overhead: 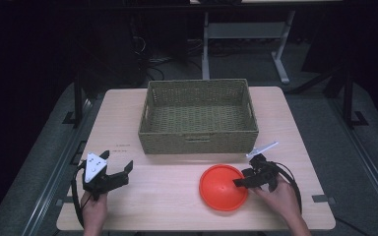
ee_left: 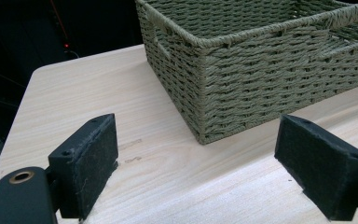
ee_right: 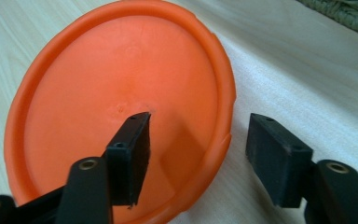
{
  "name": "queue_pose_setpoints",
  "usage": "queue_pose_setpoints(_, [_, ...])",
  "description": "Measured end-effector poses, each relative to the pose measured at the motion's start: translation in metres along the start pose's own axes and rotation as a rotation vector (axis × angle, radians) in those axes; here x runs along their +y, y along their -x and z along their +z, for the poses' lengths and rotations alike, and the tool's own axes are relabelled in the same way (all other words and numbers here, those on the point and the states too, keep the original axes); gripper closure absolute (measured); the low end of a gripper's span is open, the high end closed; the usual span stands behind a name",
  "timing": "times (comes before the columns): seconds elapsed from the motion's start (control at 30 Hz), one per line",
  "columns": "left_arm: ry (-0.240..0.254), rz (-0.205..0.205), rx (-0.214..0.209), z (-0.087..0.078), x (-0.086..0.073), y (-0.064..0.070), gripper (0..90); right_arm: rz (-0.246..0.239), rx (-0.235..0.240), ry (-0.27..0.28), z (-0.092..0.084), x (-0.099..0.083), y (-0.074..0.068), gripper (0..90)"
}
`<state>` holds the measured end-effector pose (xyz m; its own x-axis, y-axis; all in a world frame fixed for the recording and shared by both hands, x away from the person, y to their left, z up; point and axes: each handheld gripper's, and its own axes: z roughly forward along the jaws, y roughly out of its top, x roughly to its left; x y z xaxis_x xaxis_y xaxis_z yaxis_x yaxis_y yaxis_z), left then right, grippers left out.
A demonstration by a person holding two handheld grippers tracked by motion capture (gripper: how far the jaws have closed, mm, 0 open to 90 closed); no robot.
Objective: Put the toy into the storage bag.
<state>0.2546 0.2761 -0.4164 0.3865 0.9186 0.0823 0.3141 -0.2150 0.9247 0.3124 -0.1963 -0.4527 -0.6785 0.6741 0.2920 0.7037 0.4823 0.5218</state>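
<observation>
On the left, my left gripper (overhead: 109,173) rests on the tabletop (overhead: 167,196) with its fingers (ee_left: 86,163) spread wide, holding nothing. The woven basket (overhead: 198,115) sits far centre, empty. Near right lies the orange disc (overhead: 223,187) — flat on the tabletop, just in front of the basket. My right gripper (overhead: 248,180) straddles its right rim, fingers (ee_right: 130,156) half open and not yet pressing. The risk I see — closing on that thin, sloped rim could skid the disc away or tip it out.

Orange disc (overhead: 223,187), olive woven basket (overhead: 198,142)
</observation>
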Motion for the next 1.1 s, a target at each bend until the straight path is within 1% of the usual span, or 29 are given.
queue_pose_setpoints(0.1, [0.001, -0.003, 0.001, -0.001, 0.0, -0.001, 12.7, -0.001, -0.003, -0.005, 0.001, 0.001, 0.0, 42.7])
queue_pose_setpoints(0.17, [0.001, -0.003, 0.0, -0.001, 0.0, -0.001, 12.8, 0.006, -0.002, -0.017, 0.003, 0.001, 0.001, 45.5])
queue_pose_setpoints(0.4, [0.002, 0.0, 0.001, 0.0, 0.0, 0.0, 12.8, 0.003, -0.003, -0.013, 0.004, 0.002, 0.001, 48.4])
queue_pose_setpoints(0.53, [0.001, 0.003, 0.002, 0.0, 0.0, 0.0, 12.7, -0.01, -0.007, -0.02, 0.004, 0.003, -0.001, 55.8])
queue_pose_setpoints(0.63, [0.001, 0.002, 0.003, -0.001, 0.0, 0.0, 12.8, -0.024, -0.016, -0.015, 0.004, 0.003, -0.002, 58.2])
queue_pose_setpoints(0.73, [0.002, 0.002, 0.002, -0.001, 0.0, 0.0, 12.8, -0.022, -0.024, -0.011, 0.002, 0.004, -0.003, 61.9])
queue_pose_setpoints(0.8, [0.002, 0.002, 0.003, -0.001, 0.0, 0.0, 12.8, -0.03, -0.029, -0.009, 0.0, 0.006, -0.004, 64.0])
queue_pose_setpoints(0.83, [0.002, 0.002, 0.003, 0.0, 0.0, 0.0, 12.7, -0.035, -0.032, 0.0, 0.0, 0.006, -0.004, 65.0])
queue_pose_setpoints(1.0, [0.002, 0.003, 0.001, 0.0, 0.0, 0.0, 12.8, -0.028, -0.034, 0.004, -0.002, 0.005, -0.004, 67.4])
queue_pose_setpoints(1.1, [0.003, 0.0, 0.002, 0.0, 0.0, 0.0, 12.7, -0.029, -0.026, 0.027, -0.006, 0.005, -0.004, 71.1])
